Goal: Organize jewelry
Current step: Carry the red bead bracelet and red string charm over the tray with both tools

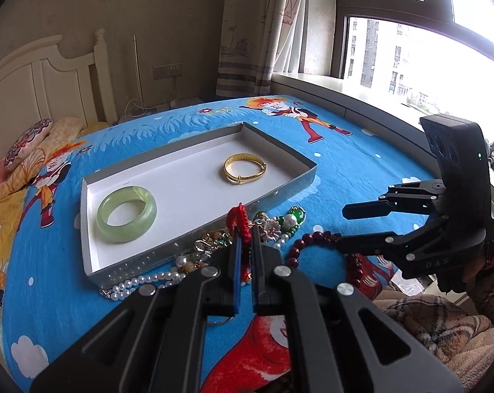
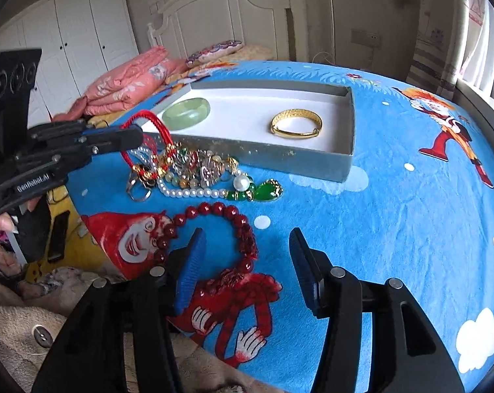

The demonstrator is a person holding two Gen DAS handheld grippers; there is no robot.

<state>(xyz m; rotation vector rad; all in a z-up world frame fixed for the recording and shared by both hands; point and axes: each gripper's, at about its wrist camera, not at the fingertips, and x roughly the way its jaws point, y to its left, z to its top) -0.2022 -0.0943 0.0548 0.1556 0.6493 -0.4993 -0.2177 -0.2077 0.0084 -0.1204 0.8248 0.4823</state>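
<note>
A grey shallow box [image 1: 299, 185] [image 2: 341, 163] on the bed holds a green jade bangle [image 1: 126, 214] [image 2: 186, 113] and a gold bangle [image 1: 244, 167] [image 2: 296, 123]. A jewelry pile [image 1: 266, 229] [image 2: 194, 167] lies in front of it: a pearl strand [image 1: 142, 283] [image 2: 194, 192], a green pendant [image 2: 268, 191] and a dark red bead bracelet [image 1: 312, 240] [image 2: 227, 211]. My left gripper [image 1: 244, 229] [image 2: 138, 137] is shut on a red cord bracelet [image 1: 238, 217] [image 2: 150, 119], lifting it above the pile. My right gripper [image 2: 247, 245] [image 1: 341, 227] is open above the bead bracelet.
The bed has a blue cartoon sheet [image 2: 394, 229]. A folded pink quilt [image 2: 125, 82] and pillow [image 2: 214, 50] lie near the white headboard [image 1: 34, 82]. A window sill [image 1: 361, 88] runs along the right side. A beige blanket [image 2: 17, 327] lies at the near edge.
</note>
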